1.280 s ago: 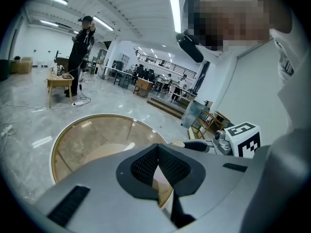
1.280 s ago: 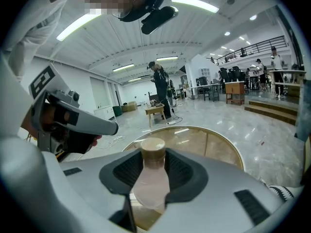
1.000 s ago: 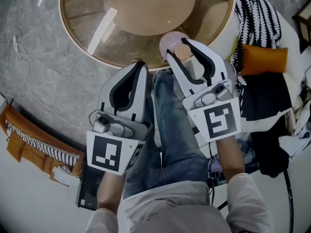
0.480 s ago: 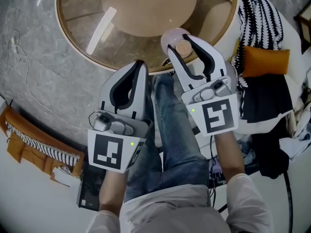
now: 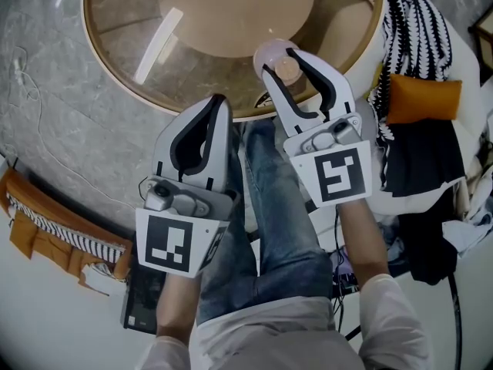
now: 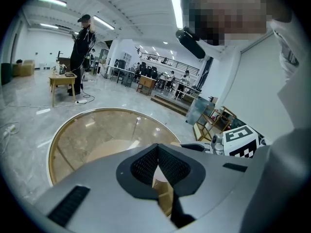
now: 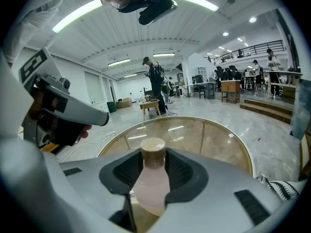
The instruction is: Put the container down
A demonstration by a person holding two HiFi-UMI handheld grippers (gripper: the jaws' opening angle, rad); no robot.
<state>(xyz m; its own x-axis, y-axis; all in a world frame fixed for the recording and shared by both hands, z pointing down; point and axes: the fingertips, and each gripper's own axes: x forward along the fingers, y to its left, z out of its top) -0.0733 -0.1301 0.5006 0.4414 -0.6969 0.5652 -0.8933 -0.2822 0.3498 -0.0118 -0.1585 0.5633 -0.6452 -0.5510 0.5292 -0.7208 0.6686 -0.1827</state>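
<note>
The pale pink translucent container with the tan round cap (image 5: pixel 271 55) is pinched between the fingers of the right gripper (image 5: pixel 283 66), and a small advance is noted. Over the last second it has been carried a little further forward, so that it is now held just past the near edge of the round glass-topped bench with the wooden rim (image 5: pixel 131 45) rather than right at that edge. From the right gripper view the grip is confirmed. The ribbed pads are closed on the container's neck just under the cap, and the body hangs down between them, roughly upright.

The left gripper (image 5: pixel 218 102) has hardly been moved. Its fingers are pressed together on nothing, with only a sliver of the bench seen through them, and they are parked short of the rim, beside and behind the right fingers.

Whether the container's base is already touching the glass cannot be told (the base is hidden below the fingers in every view). The put-down is judged to be in its approach stage. A lowering onto the glass ahead of the fingers would be called for, and then a release. A spot so close to the edge might be thought risky for a narrow-based container.
</note>
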